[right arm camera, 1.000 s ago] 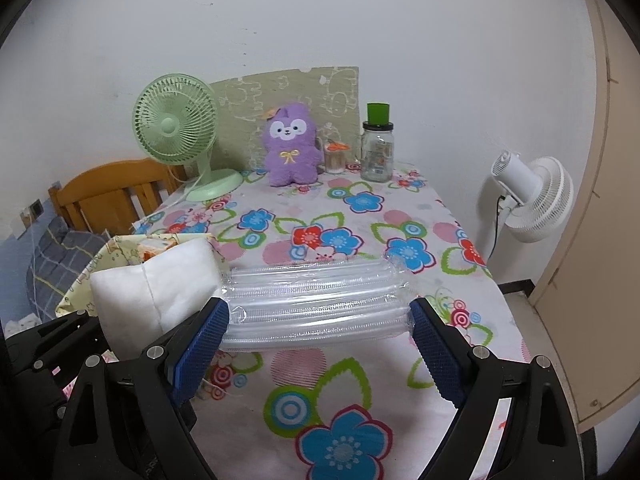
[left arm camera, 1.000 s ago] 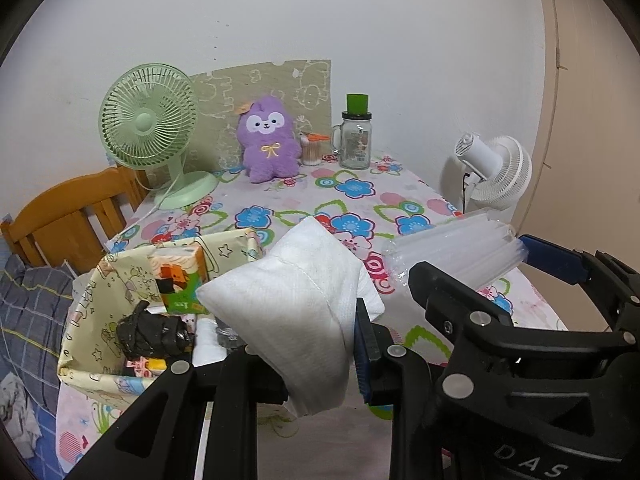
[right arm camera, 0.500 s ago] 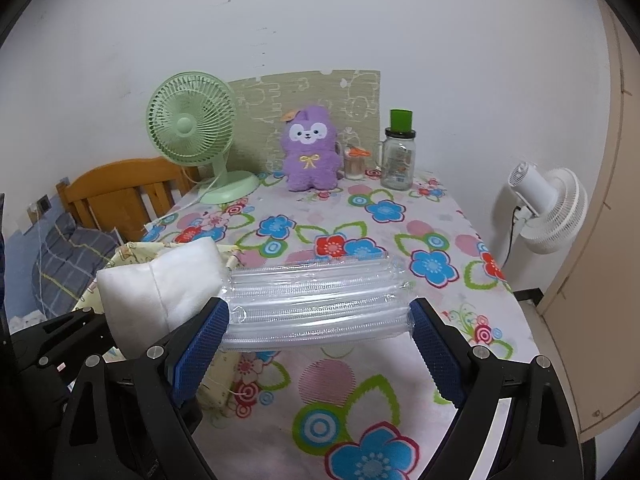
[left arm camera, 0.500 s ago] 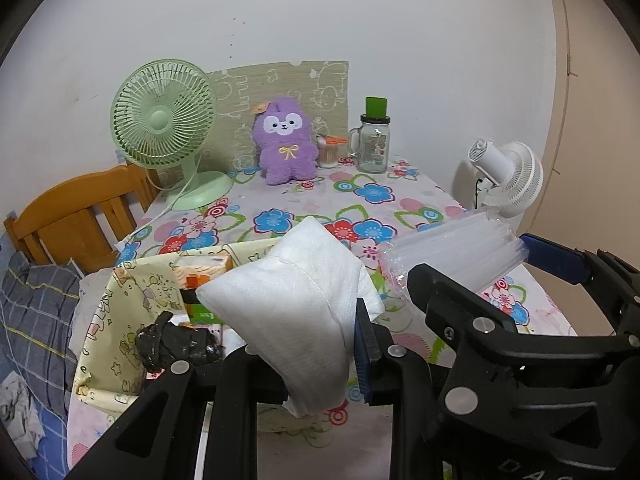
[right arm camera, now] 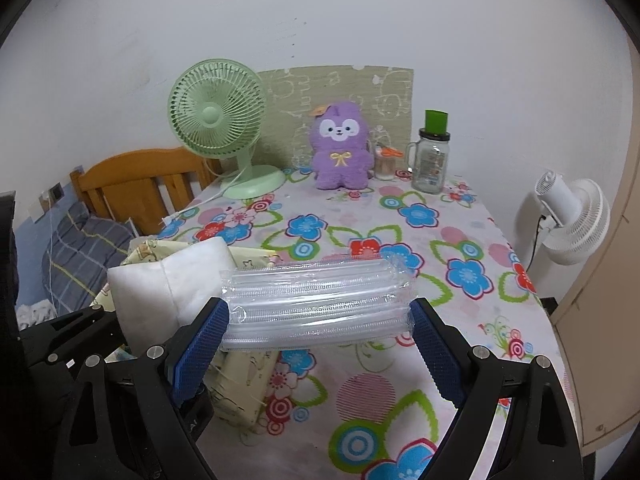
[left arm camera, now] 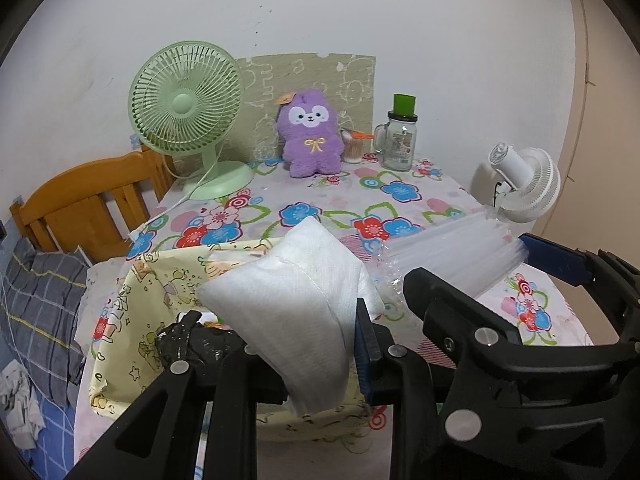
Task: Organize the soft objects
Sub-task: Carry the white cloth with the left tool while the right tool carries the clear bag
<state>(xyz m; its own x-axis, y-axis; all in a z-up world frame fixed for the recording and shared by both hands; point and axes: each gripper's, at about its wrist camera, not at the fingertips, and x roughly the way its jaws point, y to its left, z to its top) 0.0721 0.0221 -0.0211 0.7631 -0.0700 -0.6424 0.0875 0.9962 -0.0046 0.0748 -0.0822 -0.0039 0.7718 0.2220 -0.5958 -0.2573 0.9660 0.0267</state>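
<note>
Left gripper point(left arm camera: 304, 364) clamps the white pad point(left arm camera: 296, 304); right gripper point(right arm camera: 320, 344) pinches the clear air cushion point(right arm camera: 316, 304) endwise. Yellow bag point(left arm camera: 132, 320) sits at eight o'clock below the pad. Keep both squeezes light and lower each piece past the bag's rim before you let go.

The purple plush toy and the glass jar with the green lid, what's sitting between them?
A small container with an orange top stands between the purple plush toy and glass jar, clearest in the right wrist view.
</note>
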